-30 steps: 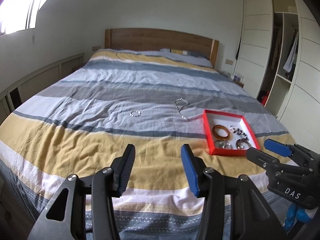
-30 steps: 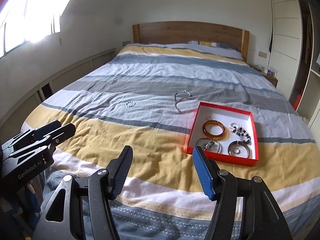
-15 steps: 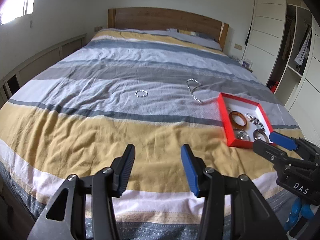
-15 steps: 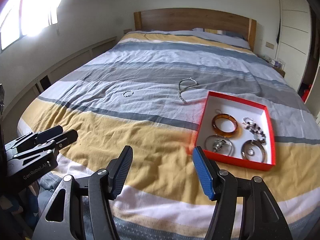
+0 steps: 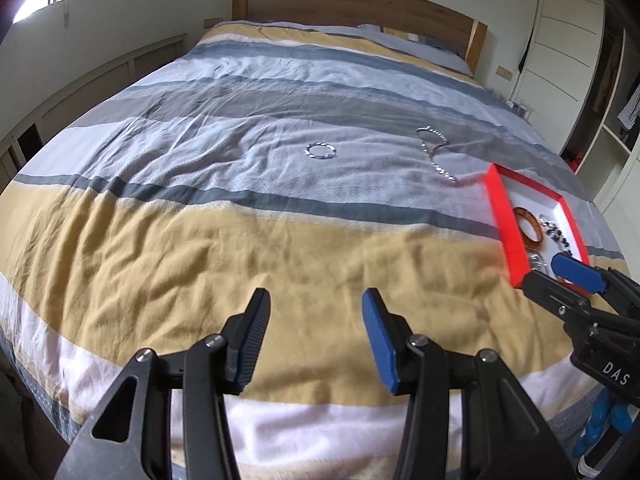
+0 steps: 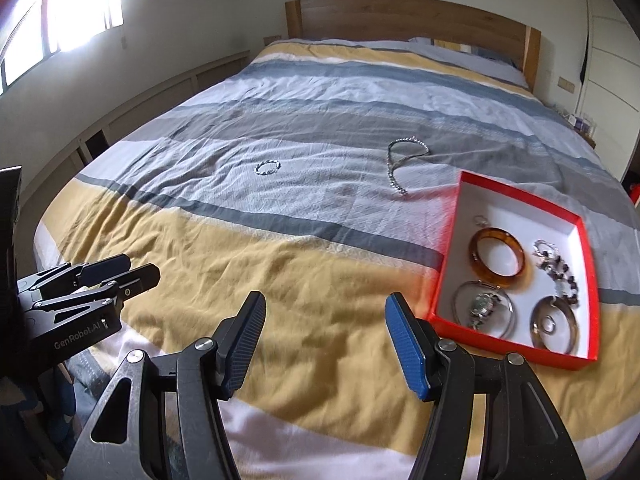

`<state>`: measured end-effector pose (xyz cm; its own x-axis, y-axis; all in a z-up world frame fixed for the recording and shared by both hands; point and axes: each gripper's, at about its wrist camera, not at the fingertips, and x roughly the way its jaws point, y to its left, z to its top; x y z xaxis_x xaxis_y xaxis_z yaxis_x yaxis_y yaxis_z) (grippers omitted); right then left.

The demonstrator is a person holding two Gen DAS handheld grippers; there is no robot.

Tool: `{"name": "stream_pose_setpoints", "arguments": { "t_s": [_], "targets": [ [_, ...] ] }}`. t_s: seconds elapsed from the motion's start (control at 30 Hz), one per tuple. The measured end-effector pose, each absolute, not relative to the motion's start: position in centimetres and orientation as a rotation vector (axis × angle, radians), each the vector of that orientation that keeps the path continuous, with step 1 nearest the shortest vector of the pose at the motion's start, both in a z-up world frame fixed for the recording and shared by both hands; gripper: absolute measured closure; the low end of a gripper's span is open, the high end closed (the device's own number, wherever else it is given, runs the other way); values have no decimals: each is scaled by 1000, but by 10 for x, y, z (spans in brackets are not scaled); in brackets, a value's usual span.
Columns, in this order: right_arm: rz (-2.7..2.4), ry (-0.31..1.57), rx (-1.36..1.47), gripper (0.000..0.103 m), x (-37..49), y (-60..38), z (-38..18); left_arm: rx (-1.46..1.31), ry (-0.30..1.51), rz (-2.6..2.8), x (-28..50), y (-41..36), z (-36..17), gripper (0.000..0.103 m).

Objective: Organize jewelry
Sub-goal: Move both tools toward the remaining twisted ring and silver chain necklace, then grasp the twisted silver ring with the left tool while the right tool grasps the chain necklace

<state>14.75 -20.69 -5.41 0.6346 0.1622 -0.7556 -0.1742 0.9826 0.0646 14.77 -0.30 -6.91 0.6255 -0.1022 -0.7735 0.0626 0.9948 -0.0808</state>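
A small beaded bracelet [image 5: 320, 150] lies on the striped bedspread, also in the right wrist view [image 6: 268, 168]. A silver chain necklace [image 5: 434, 152] lies to its right, also in the right wrist view [image 6: 400, 164]. A red box [image 6: 452, 240] near the bed's right edge holds an amber bangle [image 6: 498, 259], silver bangles and a dark bead bracelet; it also shows in the left wrist view [image 5: 506, 216]. My left gripper [image 5: 316, 320] is open and empty over the yellow stripe. My right gripper [image 6: 326, 326] is open and empty, just left of the box.
The bed [image 5: 200, 240] has a wooden headboard [image 5: 360, 4] and pillows at the far end. A low wooden ledge runs along the left wall. White wardrobes [image 5: 560, 40] stand to the right.
Both grippers have moved forward and lower over the bed, so the jewelry and the red box look nearer. Both stay open and empty.
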Motion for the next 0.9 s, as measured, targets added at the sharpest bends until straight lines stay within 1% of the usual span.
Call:
{"name": "stream_pose_setpoints", "arguments": {
  "t_s": [0.57, 0.73, 0.9],
  "targets": [
    [207, 894, -3, 42, 206, -206, -74, -26, 910, -75, 211, 5, -86, 57],
    [211, 894, 12, 41, 234, -209, -71, -29, 911, -97, 242, 6, -90, 57],
    [204, 899, 16, 39, 273, -213, -69, -35, 898, -129, 286, 6, -91, 57]
  ]
}}
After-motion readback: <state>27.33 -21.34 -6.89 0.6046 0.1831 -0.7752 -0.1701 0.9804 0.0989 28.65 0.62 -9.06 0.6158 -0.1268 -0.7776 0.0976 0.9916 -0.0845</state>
